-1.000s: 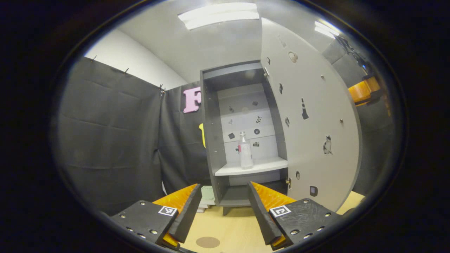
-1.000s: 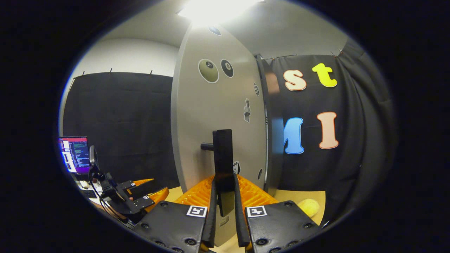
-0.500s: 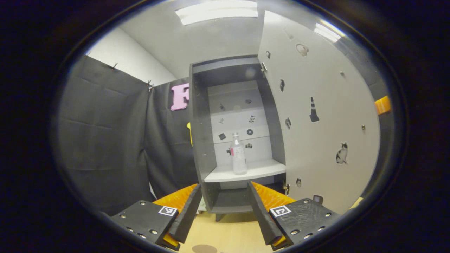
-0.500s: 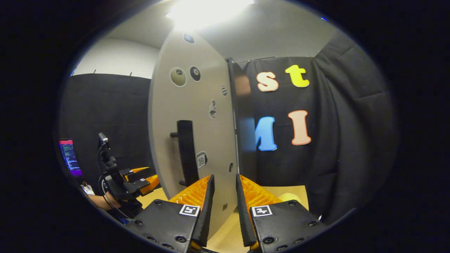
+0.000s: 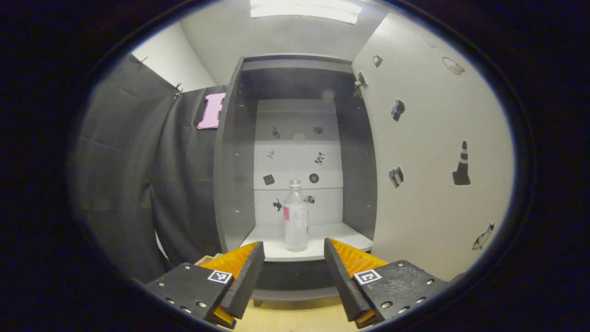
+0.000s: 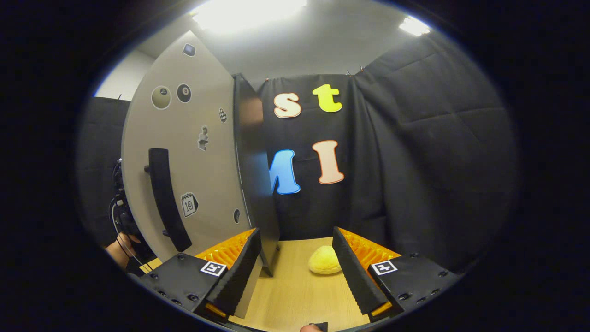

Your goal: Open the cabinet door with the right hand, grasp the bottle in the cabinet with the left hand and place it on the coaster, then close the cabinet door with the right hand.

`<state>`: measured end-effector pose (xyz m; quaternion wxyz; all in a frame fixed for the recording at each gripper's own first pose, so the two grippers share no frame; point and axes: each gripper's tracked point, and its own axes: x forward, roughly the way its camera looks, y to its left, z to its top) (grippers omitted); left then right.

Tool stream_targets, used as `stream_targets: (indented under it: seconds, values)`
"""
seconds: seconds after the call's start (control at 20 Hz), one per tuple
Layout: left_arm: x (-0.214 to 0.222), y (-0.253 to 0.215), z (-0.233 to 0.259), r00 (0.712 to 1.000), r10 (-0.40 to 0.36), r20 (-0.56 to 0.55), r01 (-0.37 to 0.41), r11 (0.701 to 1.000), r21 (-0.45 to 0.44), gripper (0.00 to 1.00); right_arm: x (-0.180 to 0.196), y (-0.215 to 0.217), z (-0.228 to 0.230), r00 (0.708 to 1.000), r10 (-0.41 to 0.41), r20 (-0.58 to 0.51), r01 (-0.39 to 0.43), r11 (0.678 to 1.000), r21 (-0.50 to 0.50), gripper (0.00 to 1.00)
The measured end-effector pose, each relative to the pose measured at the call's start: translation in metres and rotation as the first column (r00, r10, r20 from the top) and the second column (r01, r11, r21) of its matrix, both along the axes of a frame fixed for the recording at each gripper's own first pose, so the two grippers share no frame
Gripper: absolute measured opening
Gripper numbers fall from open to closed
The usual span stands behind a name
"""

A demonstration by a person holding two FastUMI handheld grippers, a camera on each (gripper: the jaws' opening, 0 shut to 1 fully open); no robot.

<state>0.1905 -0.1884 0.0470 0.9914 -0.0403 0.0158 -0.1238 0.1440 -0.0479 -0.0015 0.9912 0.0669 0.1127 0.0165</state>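
1. Left gripper [image 5: 293, 258] has its jaws spread and holds nothing. It's lined up on the clear plastic bottle with a white cap [image 5: 295, 216], which stands a bit farther in, not touching either finger.
2. Bottle stands upright near the front edge of the white shelf [image 5: 343, 235] inside the tall dark grey cabinet [image 5: 233, 152]. The pale grey cabinet door dotted with stickers [image 5: 433, 152] is swung wide to the right, so access is free.
3. Handling guess: thin plastic, see-through. I can't tell how full it is, so I'd treat it as light and easy to tip. Walls will likely flex under a hard squeeze and the smooth surface may slip.
4. I'd take it mid-body at the label band with the pink patch, below the shoulder. I'd avoid the neck and cap, since a high hold could let it swing.
5. Right gripper [image 6: 295, 263] is also spread and empty, off the door's long black handle [image 6: 166, 198], pointing at the light wooden tabletop [image 6: 295, 295] near a yellow rounded lump [image 6: 325, 260].
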Motion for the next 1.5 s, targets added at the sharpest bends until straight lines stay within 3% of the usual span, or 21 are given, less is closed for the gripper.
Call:
stream_targets:
  seconds: [0.15, 0.5, 0.8, 1.2, 1.25, 1.5]
  values:
    - [0.04, -0.006, -0.003, 0.999, -0.039, -0.001, 0.039, 0.999, 0.005, 0.8, -0.02, -0.006, -0.016, 0.998, -0.056, -0.026, 0.056, 0.998, -0.006, 0.98]
    - [0.118, -0.035, -0.023, 0.992, -0.125, -0.004, 0.125, 0.992, 0.01, 0.77, 0.013, 0.008, -0.04, 0.988, -0.135, -0.077, 0.135, 0.991, 0.0, 0.98]
    - [0.158, -0.046, -0.035, 0.992, -0.126, -0.011, 0.127, 0.991, 0.041, 0.77, 0.024, 0.006, -0.051, 0.977, -0.18, -0.111, 0.18, 0.984, -0.006, 0.98]
    - [0.17, -0.053, -0.05, 0.992, -0.108, -0.057, 0.11, 0.994, 0.019, 0.8, 0.029, 0.004, -0.049, 0.981, -0.162, -0.107, 0.159, 0.987, -0.039, 0.98]
    - [0.169, -0.054, -0.048, 0.991, -0.115, -0.063, 0.116, 0.993, 0.015, 0.71, 0.029, 0.002, -0.047, 0.982, -0.159, -0.106, 0.156, 0.987, -0.038, 0.98]
    - [0.144, -0.031, -0.024, 0.997, -0.079, -0.018, 0.078, 0.997, -0.022, 0.71, 0.03, -0.002, -0.049, 0.985, -0.128, -0.113, 0.123, 0.991, -0.048, 0.98]
